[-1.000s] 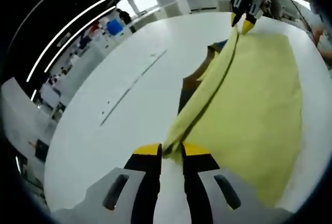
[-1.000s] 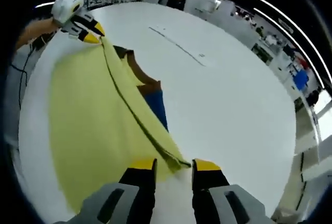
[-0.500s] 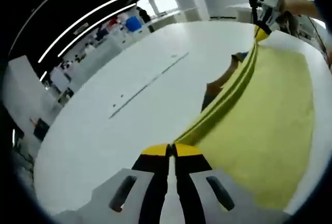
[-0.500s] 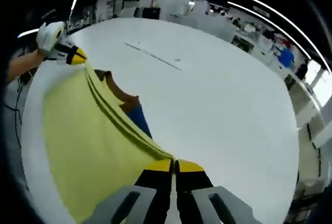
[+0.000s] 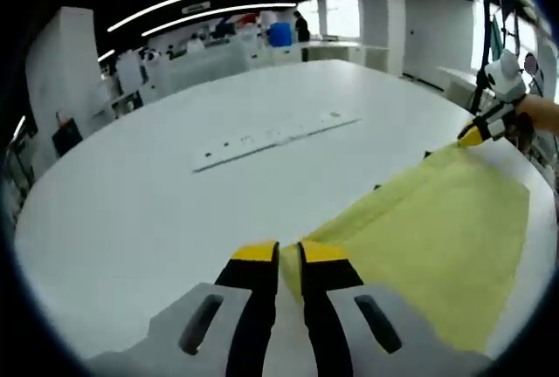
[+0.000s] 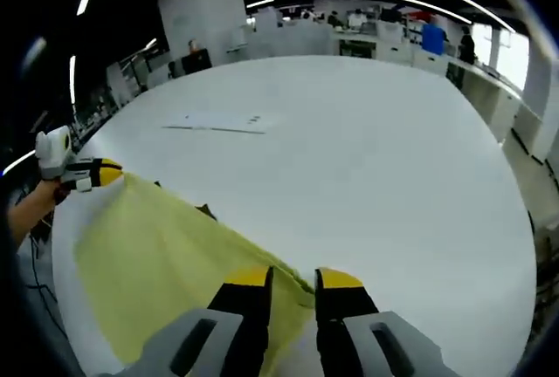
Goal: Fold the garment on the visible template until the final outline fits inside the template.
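The yellow garment [image 5: 437, 220] lay spread across the near part of the white table [image 5: 175, 194], its far edge drawn into a taut line between the two grippers. The left gripper [image 5: 290, 253] had its yellow-tipped jaws pinched on one corner of that edge, the cloth showing in the narrow slit between them; the right gripper [image 6: 293, 279] was clamped on the opposite corner in the same way, and in each view the other gripper appeared at the far end of the stretched edge. A dark strip of the template [image 6: 206, 211] peeked out just past the held edge. The garment's long axis ran from gripper to gripper, with the body of the cloth lying on the person's side of that line, so the fold likely called for both corners to travel together. A pale marked strip [image 5: 275, 133] lay well apart, farther out on the table.
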`<state>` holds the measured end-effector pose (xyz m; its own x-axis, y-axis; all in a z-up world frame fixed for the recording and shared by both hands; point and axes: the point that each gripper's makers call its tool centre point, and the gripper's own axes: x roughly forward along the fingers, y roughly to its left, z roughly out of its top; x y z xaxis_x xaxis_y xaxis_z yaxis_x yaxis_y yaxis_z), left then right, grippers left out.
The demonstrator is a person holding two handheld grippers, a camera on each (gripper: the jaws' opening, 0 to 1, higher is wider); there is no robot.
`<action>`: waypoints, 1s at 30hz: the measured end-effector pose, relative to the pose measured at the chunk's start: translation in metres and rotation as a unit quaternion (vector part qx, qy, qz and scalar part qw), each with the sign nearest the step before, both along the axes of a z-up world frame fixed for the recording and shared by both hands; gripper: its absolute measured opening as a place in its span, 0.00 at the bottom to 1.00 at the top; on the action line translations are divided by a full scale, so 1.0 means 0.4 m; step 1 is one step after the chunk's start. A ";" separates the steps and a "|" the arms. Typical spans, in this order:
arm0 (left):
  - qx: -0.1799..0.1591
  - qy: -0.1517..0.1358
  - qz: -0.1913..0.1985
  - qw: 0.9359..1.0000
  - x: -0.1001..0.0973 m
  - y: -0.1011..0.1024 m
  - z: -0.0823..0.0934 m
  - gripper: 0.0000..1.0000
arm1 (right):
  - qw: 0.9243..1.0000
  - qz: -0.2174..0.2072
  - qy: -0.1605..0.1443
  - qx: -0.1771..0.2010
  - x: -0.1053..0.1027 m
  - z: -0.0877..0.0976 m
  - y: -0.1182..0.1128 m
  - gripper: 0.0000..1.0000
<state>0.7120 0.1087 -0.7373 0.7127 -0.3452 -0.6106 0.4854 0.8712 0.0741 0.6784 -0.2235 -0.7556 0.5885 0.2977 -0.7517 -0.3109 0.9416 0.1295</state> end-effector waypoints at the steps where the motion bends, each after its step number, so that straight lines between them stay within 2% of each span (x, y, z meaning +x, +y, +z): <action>1: 0.001 -0.001 0.000 1.000 -0.002 0.002 0.002 0.17 | 1.000 0.003 0.001 -0.001 -0.004 0.002 0.002 0.27; 5: -0.022 0.013 0.001 1.000 -0.028 0.003 0.012 0.30 | 0.999 0.035 0.006 0.013 -0.029 0.017 0.026 0.42; 8: -0.027 0.013 -0.013 0.999 -0.054 -0.001 0.019 0.39 | 0.999 0.051 0.010 0.018 -0.048 0.030 0.039 0.55; 14: -0.043 0.016 -0.041 0.998 -0.113 -0.012 0.037 0.50 | 0.996 0.083 0.018 0.024 -0.102 0.054 0.067 0.69; 23: -0.074 0.028 -0.061 0.995 -0.200 -0.013 0.052 0.58 | 0.994 0.100 0.028 0.038 -0.197 0.068 0.084 0.72; 30: -0.094 0.035 -0.078 0.992 -0.260 -0.009 0.059 0.58 | 0.992 0.119 0.029 0.031 -0.270 0.079 0.073 0.70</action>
